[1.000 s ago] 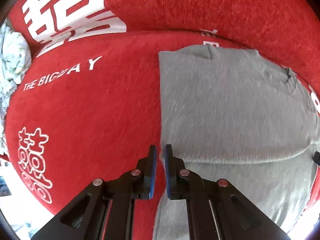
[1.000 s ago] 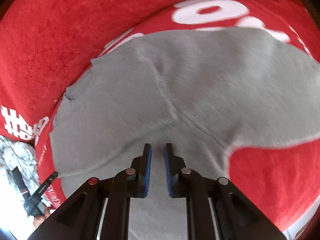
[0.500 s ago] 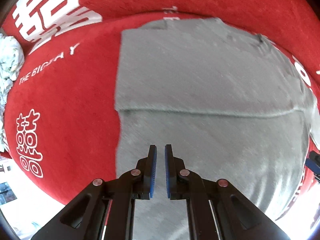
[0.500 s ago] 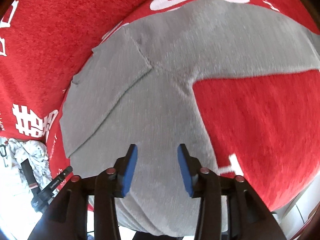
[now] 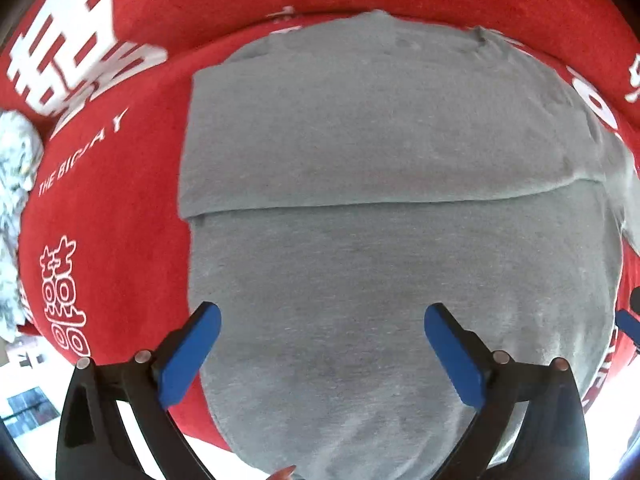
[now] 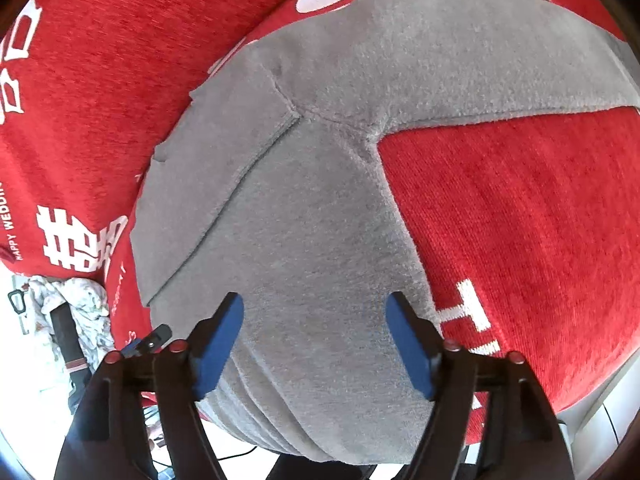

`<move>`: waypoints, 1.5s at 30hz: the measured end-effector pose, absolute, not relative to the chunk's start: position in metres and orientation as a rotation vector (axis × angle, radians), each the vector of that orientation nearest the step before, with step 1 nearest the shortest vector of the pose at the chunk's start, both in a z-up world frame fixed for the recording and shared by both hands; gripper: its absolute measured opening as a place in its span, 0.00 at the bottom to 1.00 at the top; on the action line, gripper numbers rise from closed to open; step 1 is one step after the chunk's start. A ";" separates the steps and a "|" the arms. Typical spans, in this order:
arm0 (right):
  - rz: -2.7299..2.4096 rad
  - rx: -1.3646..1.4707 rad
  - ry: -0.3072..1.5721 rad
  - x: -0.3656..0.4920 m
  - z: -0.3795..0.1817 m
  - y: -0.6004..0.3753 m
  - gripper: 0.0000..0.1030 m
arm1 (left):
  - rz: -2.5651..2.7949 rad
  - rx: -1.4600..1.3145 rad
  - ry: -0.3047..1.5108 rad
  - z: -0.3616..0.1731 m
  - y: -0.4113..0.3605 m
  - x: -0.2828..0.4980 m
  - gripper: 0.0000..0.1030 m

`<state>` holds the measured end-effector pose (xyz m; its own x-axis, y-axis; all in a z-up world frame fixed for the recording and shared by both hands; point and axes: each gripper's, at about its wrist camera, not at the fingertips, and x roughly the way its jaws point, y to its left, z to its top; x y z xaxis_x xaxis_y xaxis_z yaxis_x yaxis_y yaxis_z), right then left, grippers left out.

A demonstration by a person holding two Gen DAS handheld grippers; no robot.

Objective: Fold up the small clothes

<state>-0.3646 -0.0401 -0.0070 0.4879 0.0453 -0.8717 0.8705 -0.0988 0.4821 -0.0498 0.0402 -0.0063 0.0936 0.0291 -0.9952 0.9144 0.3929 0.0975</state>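
Observation:
A grey long-sleeved top (image 5: 384, 184) lies flat on a red cloth with white lettering (image 5: 112, 184). One part is folded over its body, with the folded edge running across the middle of the left wrist view. In the right wrist view the grey top (image 6: 304, 216) spreads below, one sleeve (image 6: 480, 64) stretching away to the upper right. My left gripper (image 5: 322, 318) hangs over the lower body of the top, its jaws opening wide with nothing between them. My right gripper (image 6: 316, 308) hovers over the near hem, jaws opening, not gripping the fabric.
A crumpled white patterned cloth (image 5: 16, 168) lies past the red cloth's left edge; the same cloth (image 6: 76, 300) shows in the right wrist view beside the other gripper (image 6: 148, 340). The red cloth (image 6: 520, 220) ends close by along the bottom of both views.
Both grippers went from shut to wide open. The left one moved right from the top's left edge to over its body; the right one drew back toward the hem.

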 end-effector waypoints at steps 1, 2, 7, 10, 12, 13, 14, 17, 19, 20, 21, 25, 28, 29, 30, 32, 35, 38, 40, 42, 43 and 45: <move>-0.844 1.522 0.825 -0.366 -0.007 -0.040 0.78 | -0.839 0.967 1.304 -0.006 0.038 -0.053 0.99; -0.841 1.528 0.819 -0.369 -0.007 -0.041 0.78 | -0.844 0.973 1.300 -0.007 0.035 -0.056 0.99; -0.853 1.561 0.781 -0.381 -0.009 -0.043 0.78 | -0.846 0.991 1.278 -0.007 0.029 -0.070 0.99; -0.865 1.570 0.767 -0.390 -0.010 -0.044 0.78 | -0.853 1.015 1.259 -0.009 0.025 -0.082 0.99; -0.870 1.573 0.758 -0.396 -0.010 -0.044 0.78 | -0.871 1.020 1.267 -0.011 0.022 -0.089 0.99; -0.875 1.572 0.753 -0.399 -0.010 -0.045 0.78 | -0.879 1.018 1.272 -0.011 0.021 -0.094 0.99; -0.877 1.572 0.749 -0.402 -0.011 -0.045 0.78 | -0.882 1.015 1.272 -0.011 0.019 -0.099 0.99; -0.880 1.582 0.732 -0.411 -0.011 -0.046 0.78 | -0.893 1.000 1.259 -0.009 0.015 -0.105 0.99; -0.886 1.589 0.715 -0.417 -0.011 -0.046 0.78 | -0.911 0.969 1.265 -0.005 0.012 -0.109 0.99; -0.890 1.592 0.701 -0.421 -0.011 -0.047 0.78 | -0.927 0.950 1.272 -0.003 0.010 -0.111 0.99; -0.891 1.593 0.686 -0.423 -0.010 -0.048 0.78 | -0.936 0.940 1.273 -0.002 0.008 -0.113 0.99; -0.880 1.596 0.613 -0.432 -0.008 -0.051 0.79 | -0.977 0.932 1.233 0.003 -0.001 -0.120 0.99; -0.898 1.621 0.565 -0.445 -0.010 -0.055 0.79 | -1.022 0.929 1.219 0.004 -0.006 -0.127 0.99; -0.911 1.630 0.546 -0.452 -0.011 -0.057 0.79 | -1.041 0.929 1.214 0.004 -0.008 -0.130 0.99; -0.925 1.638 0.529 -0.459 -0.011 -0.058 0.79 | -1.050 0.929 1.214 0.004 -0.010 -0.132 0.99; -0.968 1.658 0.483 -0.478 -0.013 -0.063 0.79 | -1.079 0.924 1.228 0.002 -0.013 -0.135 0.99; -1.034 1.693 0.400 -0.511 -0.017 -0.070 0.79 | -1.113 0.914 1.249 0.001 -0.018 -0.145 0.99; -1.128 1.723 0.299 -0.550 -0.021 -0.076 0.79 | -1.133 0.878 1.270 0.004 -0.023 -0.153 0.99; -1.176 1.738 0.243 -0.572 -0.024 -0.080 0.79 | -1.115 0.880 1.288 0.002 -0.028 -0.154 0.99; -1.214 1.757 0.195 -0.590 -0.027 -0.083 0.79 | -1.086 0.865 1.310 0.000 -0.034 -0.154 0.99; -1.229 1.768 0.166 -0.599 -0.029 -0.086 0.79 | -1.077 0.858 1.313 -0.001 -0.036 -0.153 0.99; -1.240 1.777 0.123 -0.611 -0.032 -0.089 0.79 | -1.035 0.854 1.302 -0.002 -0.040 -0.152 0.99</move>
<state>-0.6106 -0.0893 -0.0324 0.4847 -0.3989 -0.7784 0.5442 -0.5592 0.6254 -0.1524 -0.0402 -0.0016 -0.0243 -0.1171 -0.9928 0.9408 0.3331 -0.0623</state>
